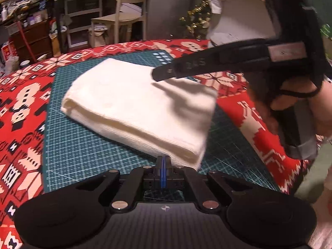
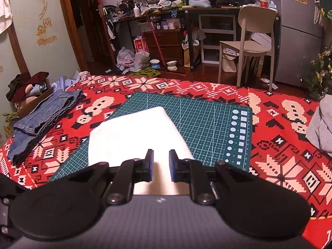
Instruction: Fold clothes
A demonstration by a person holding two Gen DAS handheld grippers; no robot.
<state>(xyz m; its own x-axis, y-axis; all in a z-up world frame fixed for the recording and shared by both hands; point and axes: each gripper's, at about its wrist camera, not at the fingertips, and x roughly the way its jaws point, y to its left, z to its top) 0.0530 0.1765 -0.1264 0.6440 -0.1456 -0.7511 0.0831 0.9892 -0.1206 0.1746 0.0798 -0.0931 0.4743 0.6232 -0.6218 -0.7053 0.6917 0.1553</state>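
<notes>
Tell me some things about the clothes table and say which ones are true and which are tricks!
1. The folded white cloth lies on the green gridded cutting mat. True.
2. The left gripper has its jaws wide open. False: its blue pads are pressed together, shut, with nothing between them.
3. The folded blue denim jeans sit on top of the white cloth. False: they lie apart from it, on the red patterned tablecloth beside the mat.
4. The right gripper has a gap between its jaws. True: the white cloth shows through the gap.
5. The beige plastic chair stands on the table. False: it stands on the floor behind it.
</notes>
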